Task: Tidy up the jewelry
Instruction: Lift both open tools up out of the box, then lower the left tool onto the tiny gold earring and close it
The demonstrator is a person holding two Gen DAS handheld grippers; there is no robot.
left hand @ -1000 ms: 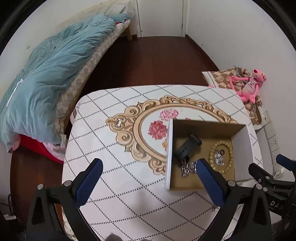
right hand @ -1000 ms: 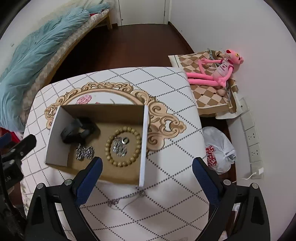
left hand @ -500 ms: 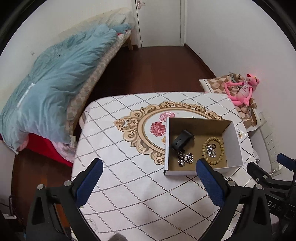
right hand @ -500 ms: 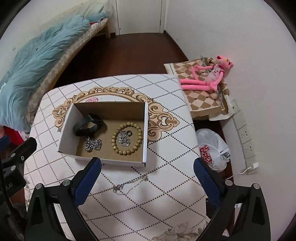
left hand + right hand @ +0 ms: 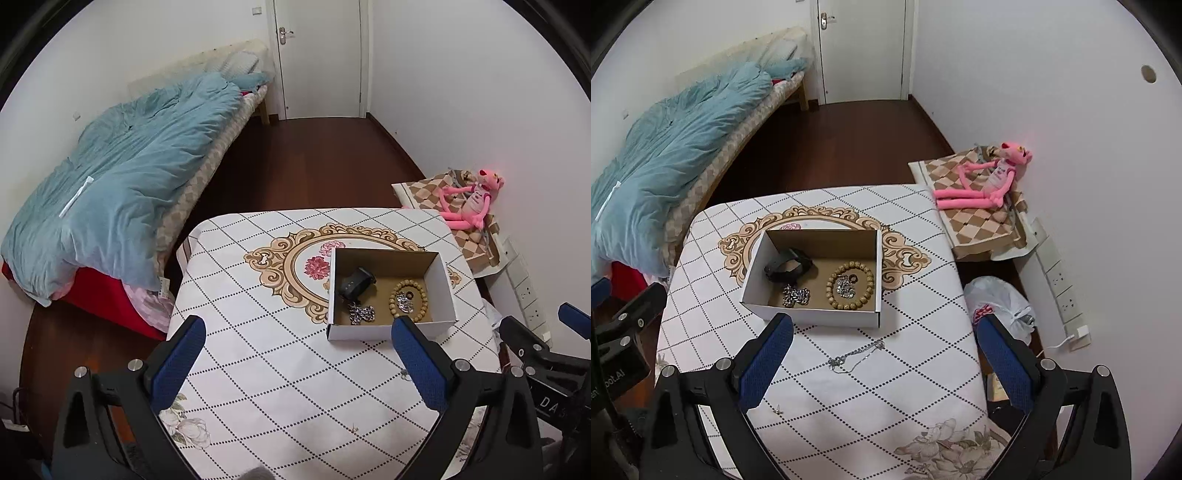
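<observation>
An open cardboard box (image 5: 814,315) (image 5: 391,329) stands on the patterned table. Inside lie a black band (image 5: 786,266) (image 5: 356,283), a silver chain clump (image 5: 795,295) (image 5: 361,313), and a wooden bead bracelet (image 5: 850,286) (image 5: 408,302) circling small silver pieces. A thin silver necklace (image 5: 855,354) lies loose on the cloth in front of the box, and a tiny metal piece (image 5: 776,409) rests nearer the right gripper. My right gripper (image 5: 884,360) is open above the necklace, holding nothing. My left gripper (image 5: 297,363) is open too, high over the table left of the box.
A bed with a blue duvet (image 5: 122,177) runs along the left. A pink plush toy (image 5: 986,181) lies on a checked cushion at the right wall, with a white plastic bag (image 5: 997,302) and wall sockets (image 5: 1062,280) beside the table. A shut door (image 5: 319,55) stands at the back.
Both grippers have pulled back and risen away from the box, so the box looks smaller and more of the room shows. The necklace on the cloth has not moved.
</observation>
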